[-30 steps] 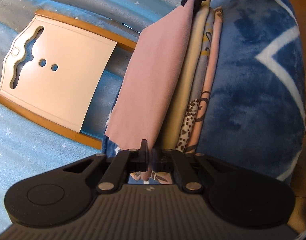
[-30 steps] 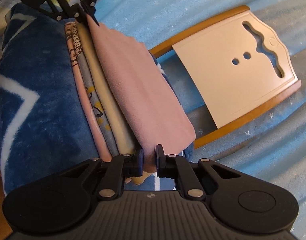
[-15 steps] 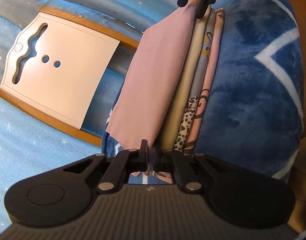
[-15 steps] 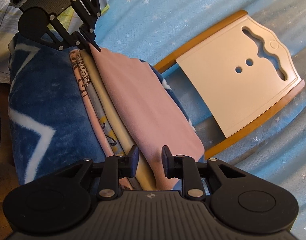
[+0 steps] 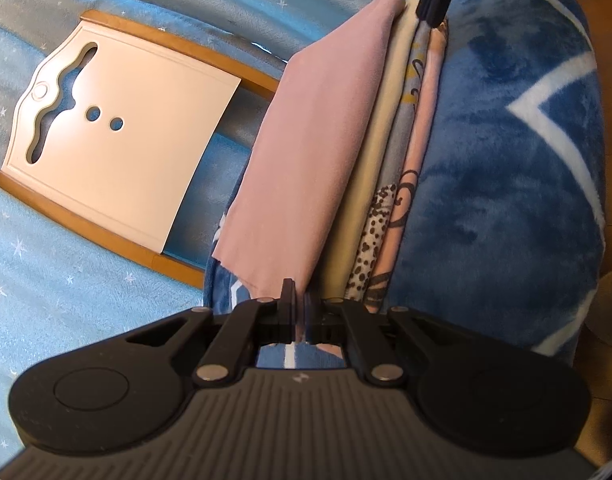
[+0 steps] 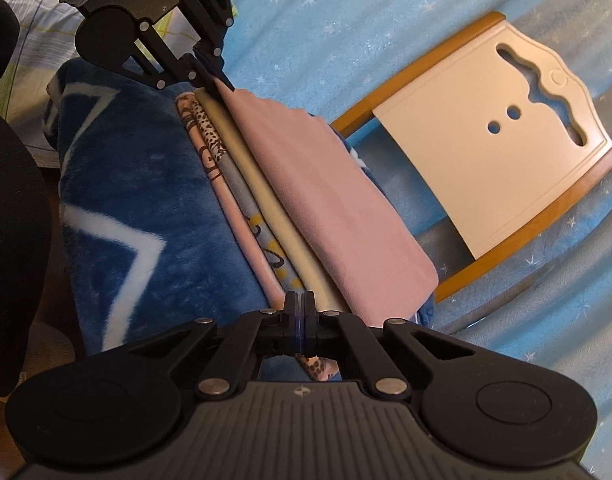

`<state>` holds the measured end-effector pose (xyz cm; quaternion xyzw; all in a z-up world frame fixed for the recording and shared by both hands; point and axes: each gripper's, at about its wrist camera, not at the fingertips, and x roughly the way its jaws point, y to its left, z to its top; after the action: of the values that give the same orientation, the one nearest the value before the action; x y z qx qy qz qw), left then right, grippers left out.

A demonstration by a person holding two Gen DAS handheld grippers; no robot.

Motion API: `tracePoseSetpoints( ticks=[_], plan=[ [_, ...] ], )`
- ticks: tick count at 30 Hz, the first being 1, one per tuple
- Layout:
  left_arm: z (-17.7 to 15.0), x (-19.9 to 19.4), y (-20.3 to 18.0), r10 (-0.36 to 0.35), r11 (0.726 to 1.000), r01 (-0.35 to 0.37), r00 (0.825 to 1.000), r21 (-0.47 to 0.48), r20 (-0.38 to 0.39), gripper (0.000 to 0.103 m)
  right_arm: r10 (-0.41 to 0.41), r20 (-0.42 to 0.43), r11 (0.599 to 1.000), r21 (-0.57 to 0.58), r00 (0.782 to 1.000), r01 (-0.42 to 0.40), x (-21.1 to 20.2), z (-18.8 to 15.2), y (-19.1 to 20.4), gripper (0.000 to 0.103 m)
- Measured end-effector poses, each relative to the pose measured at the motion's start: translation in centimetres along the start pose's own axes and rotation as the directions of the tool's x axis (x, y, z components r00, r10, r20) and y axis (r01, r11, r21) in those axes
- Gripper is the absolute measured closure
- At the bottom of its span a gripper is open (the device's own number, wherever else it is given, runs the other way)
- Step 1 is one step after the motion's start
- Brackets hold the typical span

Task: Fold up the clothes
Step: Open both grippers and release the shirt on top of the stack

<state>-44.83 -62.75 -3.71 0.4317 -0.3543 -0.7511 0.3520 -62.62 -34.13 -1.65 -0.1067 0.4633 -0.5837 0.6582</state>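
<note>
A folded pink garment (image 5: 318, 152) lies on top of a stack of folded clothes (image 5: 390, 216), whose cream, grey-blue printed and pink spotted layers show as stepped edges beside it. The stack rests on a dark blue plush blanket (image 5: 506, 184) with white lines.

The left gripper (image 5: 299, 304) is clenched on the near corner of the pink garment; pink cloth is visible between its closed fingers. In the right wrist view the same gripper (image 6: 219, 80) pinches the far corner of that garment.

The right gripper (image 6: 299, 312) has its fingers pressed together at the near end of the stack, over the edges of the cream and printed layers. Whether any cloth is caught between them cannot be told. In the left wrist view it (image 5: 434, 12) sits at the far end of the stack, touching the cream and printed edges.

Beside the stack, on a light blue star-print cover (image 5: 65, 272), lies a white board with a wooden frame (image 5: 117, 168), with a wavy slot and two round holes. A dark sleeve (image 6: 13, 216) shows at the left edge.
</note>
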Motion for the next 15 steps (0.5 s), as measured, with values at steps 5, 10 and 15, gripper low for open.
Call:
tracePoseSetpoints(
  ticks=[5, 10, 15],
  plan=[
    [-0.8, -0.7, 0.3, -0.003, 1.0, 0.003, 1.0, -0.025, -0.024, 0.1, 0.007, -0.021, 0.998, 0.061, 1.0, -0.006, -0.8, -0.6, -0.1, 0.103],
    [-2.2, -1.7, 1.0, -0.022, 0.992, 0.013, 0.997, -0.129, -0.071, 0.098, 0.017, -0.04, 0.995, 0.101, 0.999, -0.013, -1.4, -1.3, 0.7, 0.093],
    [-2.3, -3.0, 2.3, -0.081, 0.936, 0.051, 0.994, -0.347, -0.073, 0.093, 0.045, -0.057, 0.957, 0.288, 0.997, -0.027, -1.9, -1.8, 0.5, 0.074]
  ],
)
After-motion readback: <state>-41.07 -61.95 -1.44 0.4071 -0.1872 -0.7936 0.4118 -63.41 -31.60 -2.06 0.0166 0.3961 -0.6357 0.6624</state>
